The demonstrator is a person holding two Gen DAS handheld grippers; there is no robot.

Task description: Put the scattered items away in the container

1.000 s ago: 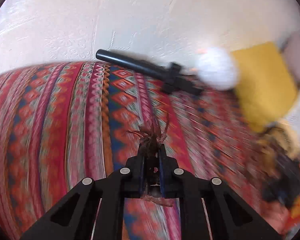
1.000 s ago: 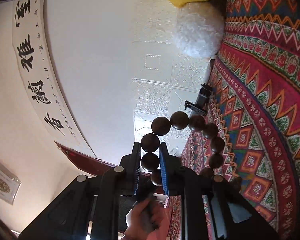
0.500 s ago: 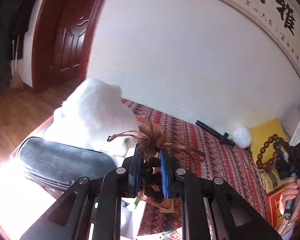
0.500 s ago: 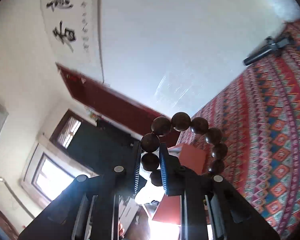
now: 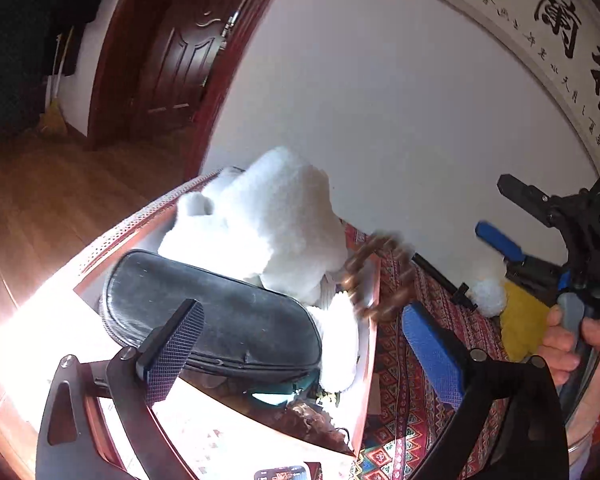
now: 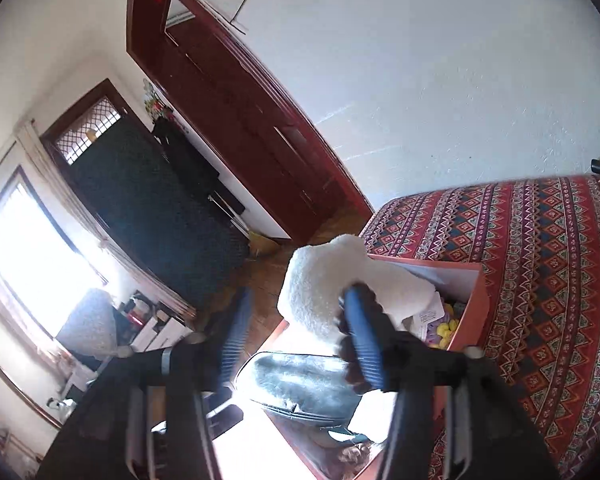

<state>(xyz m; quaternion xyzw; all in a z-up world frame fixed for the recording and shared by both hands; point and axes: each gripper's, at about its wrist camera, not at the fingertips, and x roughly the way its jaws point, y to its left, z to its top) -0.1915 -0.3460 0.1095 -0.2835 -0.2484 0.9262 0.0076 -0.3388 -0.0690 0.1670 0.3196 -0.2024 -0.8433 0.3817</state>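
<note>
Both grippers stand open over the container, their jaws having just been opening. In the left wrist view the left gripper (image 5: 306,344) has its fingers spread wide with nothing between them; beneath it, at about six o'clock, the brown ribbon bow (image 5: 308,420) lies inside the orange box (image 5: 374,280), under the edge of a black zip case (image 5: 220,320). A white plush toy (image 5: 268,224) fills the far end of the box at twelve o'clock. The bead bracelet (image 5: 376,276), blurred, is at the box's right rim, around one o'clock from the left gripper, free of either gripper.

At three o'clock in that view a hand (image 5: 568,344) holds the right gripper (image 5: 500,216), jaws apart. In the right wrist view the right gripper (image 6: 296,332) is also parted; dark beads of the bracelet (image 6: 350,356) show against its right finger (image 6: 364,340), whether touching it I cannot tell. The box sits on a bed with a red patterned cover (image 6: 540,260). Further along the bed, by the wall, lie a black rod (image 5: 440,276), a white pom-pom (image 5: 488,296) and a yellow cushion (image 5: 524,328).
</note>
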